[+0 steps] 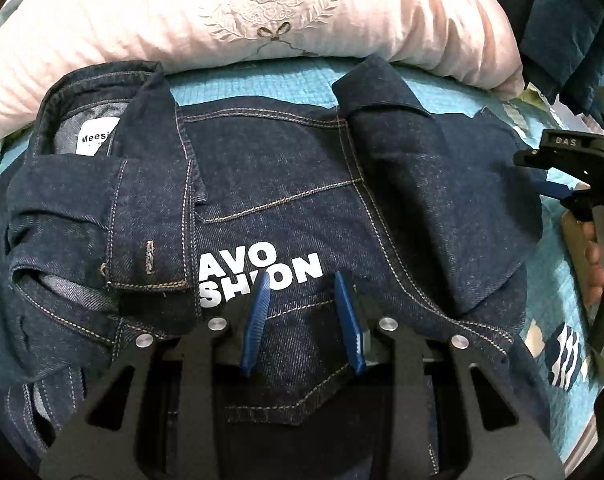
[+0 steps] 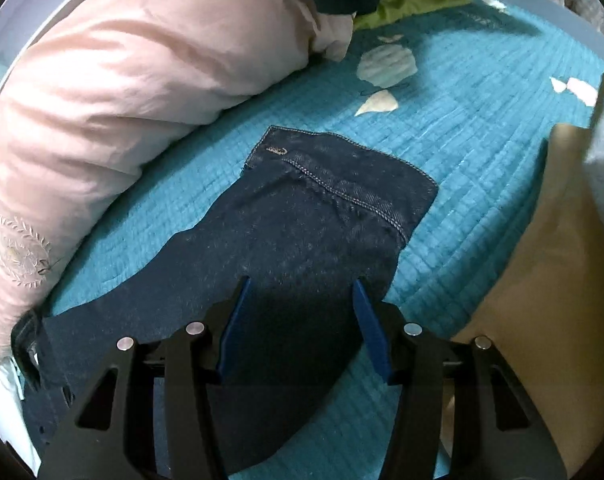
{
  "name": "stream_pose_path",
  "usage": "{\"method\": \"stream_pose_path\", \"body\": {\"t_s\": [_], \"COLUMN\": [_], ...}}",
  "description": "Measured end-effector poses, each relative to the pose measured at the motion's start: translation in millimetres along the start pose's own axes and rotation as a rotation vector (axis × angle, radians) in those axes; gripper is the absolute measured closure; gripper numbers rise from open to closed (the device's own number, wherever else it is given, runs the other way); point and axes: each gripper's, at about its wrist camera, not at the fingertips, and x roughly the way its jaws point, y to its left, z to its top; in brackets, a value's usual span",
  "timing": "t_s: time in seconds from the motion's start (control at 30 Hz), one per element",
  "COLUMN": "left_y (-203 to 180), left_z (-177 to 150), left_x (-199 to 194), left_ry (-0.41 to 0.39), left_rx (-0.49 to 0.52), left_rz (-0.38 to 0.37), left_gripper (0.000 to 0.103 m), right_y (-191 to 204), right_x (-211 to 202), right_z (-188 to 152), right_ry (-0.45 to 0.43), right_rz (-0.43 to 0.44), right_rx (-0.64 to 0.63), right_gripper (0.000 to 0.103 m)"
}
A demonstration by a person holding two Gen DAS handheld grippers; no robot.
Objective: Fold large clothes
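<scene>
Hovering over the jacket (image 1: 286, 184), the left gripper (image 1: 302, 280) has its blue fingers (image 1: 258, 320) parted with nothing between them, tips just above the white lettering (image 1: 258, 276). The right gripper (image 2: 302, 284) is likewise released, its jaws spread wide over one sleeve (image 2: 321, 224), which lies flat on the teal bedspread (image 2: 481, 184), cuff pointing away. From the left view the right gripper (image 1: 557, 192) shows at the edge, a hand (image 1: 597, 256) around its grip. The jacket lies back-up on the bed, its other sleeve folded across the body near the collar label (image 1: 96, 136). A pink pillow (image 1: 206, 20) sits beyond it, touching the collar edge. A tan cloth (image 2: 541, 280) lies beside the sleeve.
</scene>
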Motion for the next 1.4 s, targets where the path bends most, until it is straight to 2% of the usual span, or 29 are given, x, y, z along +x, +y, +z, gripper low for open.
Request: {"method": "stream_pose_path", "body": {"t_s": [0.07,0.13,0.17,0.2,0.23,0.27,0.3,0.33,0.37,0.4,0.47,0.5,0.8,0.87,1.03,1.13,1.2,1.27,1.4], "left_y": [-0.4,-0.5,1.9,3.0,3.4,2.7,1.4,0.8,0.1,-0.1,1.2,1.7,3.3,4.5,4.5,5.9,6.6,7.4,6.1], "left_z": [0.1,0.6,0.3,0.5,-0.3,-0.7,-2.0,-3.1,-3.7,-3.9,-1.4,-0.7,-5.3,-4.6,-2.9,-2.9,-3.3,-3.4,-3.3], "left_x": [-0.1,-0.6,-0.9,-1.0,-2.0,-2.5,-3.4,-3.8,-4.9,-5.6,-10.5,-11.3,-11.6,-10.9,-8.7,-8.8,-9.2,-9.4,-9.2], "left_ry": [-0.003,-0.009,-0.009,-0.010,-0.014,-0.017,-0.024,-0.027,-0.033,-0.032,-0.022,-0.017,-0.015,-0.015,-0.015,-0.013,-0.014,-0.015,-0.015], "left_rx": [0.001,-0.012,-0.026,-0.033,-0.032,-0.026,-0.020,-0.015,-0.013,-0.015,-0.019,-0.021,-0.004,-0.001,-0.006,-0.009,-0.008,-0.007,-0.002], "left_rz": [0.003,0.005,-0.002,-0.009,-0.011,-0.006,0.001,0.006,0.008,0.005,-0.027,-0.036,-0.041,-0.046,-0.051,-0.058,-0.060,-0.058,-0.054], "left_gripper": [0.069,0.073,0.074,0.074,0.074,0.074,0.075,0.075,0.076,0.080,0.097,0.099,0.099,0.099,0.099,0.099,0.099,0.099,0.099], "right_y": [-1.1,-0.7,-1.7,-1.1,-3.5,-3.4,-2.2,-2.7,-4.9,-5.1,-4.6,-4.5,-7.7,-7.7,-13.8,-14.1,-14.3,-12.4,-8.4], "right_x": [4.9,3.6,0.3,-5.0,-8.6,-10.6,-10.2,-9.5,-10.7,-11.9,-14.6,-15.2,-5.1,-14.3,-10.5,-2.6,2.0,2.9,11.5], "right_z": [3.7,5.3,4.9,3.0,2.0,1.5,1.6,1.3,0.5,-0.9,-4.0,-4.3,2.8,5.4,12.9,13.7,15.3,17.1,18.3], "right_ry": [0.016,0.015,0.006,-0.002,-0.011,-0.016,-0.011,-0.001,-0.009,-0.015,-0.008,-0.002,0.056,0.042,0.082,0.092,0.098,0.098,0.104], "right_rz": [0.010,0.034,0.065,0.098,0.166,0.215,0.167,0.061,-0.007,-0.028,-0.110,-0.127,-0.186,-0.231,-0.246,-0.186,-0.122,-0.068,-0.102], "right_rx": [-0.001,0.002,0.009,0.016,0.024,0.030,0.025,0.025,0.024,0.021,0.023,0.030,0.064,0.077,0.092,0.080,0.082,0.089,0.054], "right_gripper": [0.052,0.052,0.058,0.077,0.088,0.090,0.091,0.087,0.089,0.089,0.089,0.089,0.089,0.089,0.089,0.073,0.055,0.048,0.050]}}
